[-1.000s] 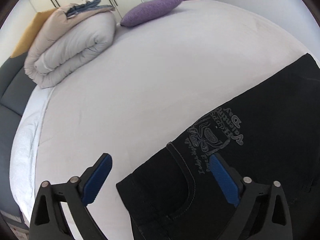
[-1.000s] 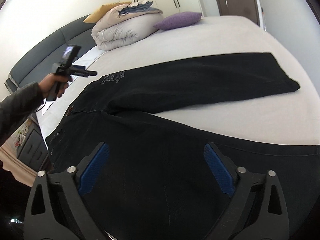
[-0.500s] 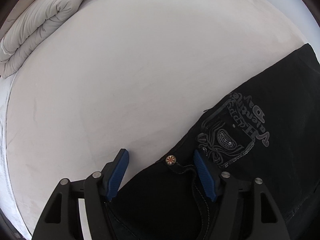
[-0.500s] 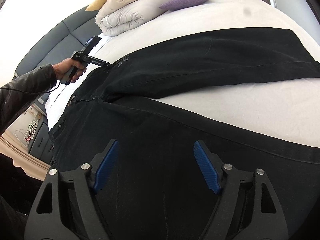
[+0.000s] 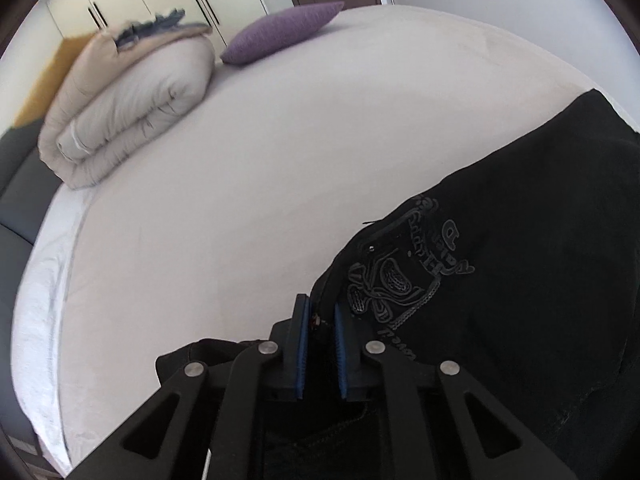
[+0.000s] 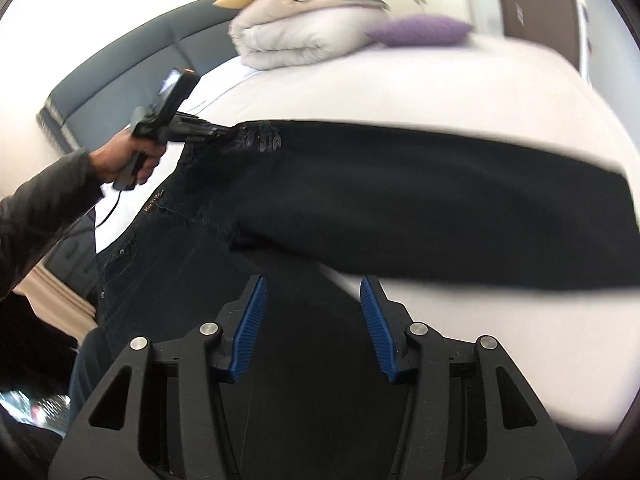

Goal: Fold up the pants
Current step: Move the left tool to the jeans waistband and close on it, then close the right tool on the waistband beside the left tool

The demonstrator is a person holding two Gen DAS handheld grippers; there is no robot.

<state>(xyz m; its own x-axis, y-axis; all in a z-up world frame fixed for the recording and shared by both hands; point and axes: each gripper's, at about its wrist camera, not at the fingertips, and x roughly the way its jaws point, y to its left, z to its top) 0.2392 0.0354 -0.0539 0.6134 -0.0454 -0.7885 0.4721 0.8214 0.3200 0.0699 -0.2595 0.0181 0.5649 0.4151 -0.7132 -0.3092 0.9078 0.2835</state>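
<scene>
On bed, left tongs (image 5: pixel 320 322) pinching pants (image 5: pixel 520 280) waistband

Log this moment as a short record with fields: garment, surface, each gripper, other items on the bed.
garment: black denim pants, spread on the bed
surface: white bed sheet
left gripper: shut on the pants' waistband edge
right gripper: jaws have just been closing, pads not yet pressing the near leg
other items: rolled beige duvet; purple cushion
</scene>
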